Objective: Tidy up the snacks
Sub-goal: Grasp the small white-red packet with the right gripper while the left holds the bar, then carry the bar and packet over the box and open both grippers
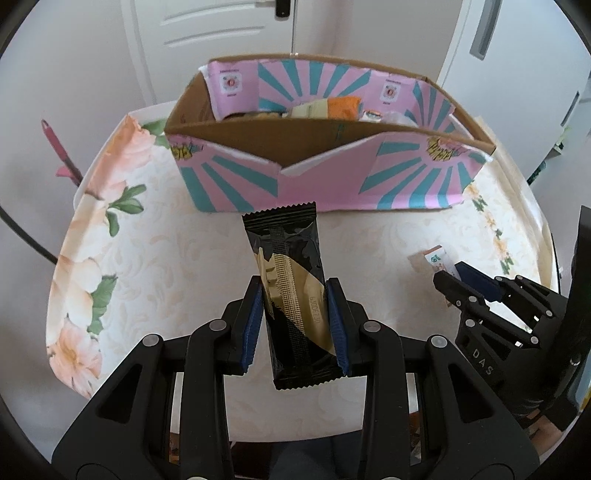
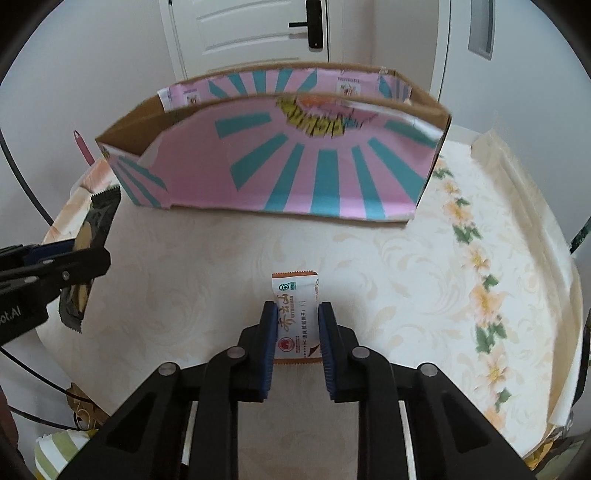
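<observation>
My left gripper (image 1: 294, 291) is shut on a long black and gold snack bar (image 1: 291, 273), held above the table and pointing at the pink and teal cardboard box (image 1: 317, 184). The box holds several snacks (image 1: 325, 109) in its back part. My right gripper (image 2: 296, 310) is shut on a small white and orange snack packet (image 2: 295, 314), low over the table in front of the box (image 2: 295, 173). The left gripper with the black bar (image 2: 92, 236) shows at the left of the right wrist view. The right gripper (image 1: 454, 275) and its packet (image 1: 437, 260) show at the right of the left wrist view.
The round table (image 2: 406, 295) has a cream floral cloth. White doors (image 2: 258, 33) stand behind the box. A pink stick (image 1: 61, 151) rises left of the table. A black cable (image 2: 33, 206) runs at the left edge.
</observation>
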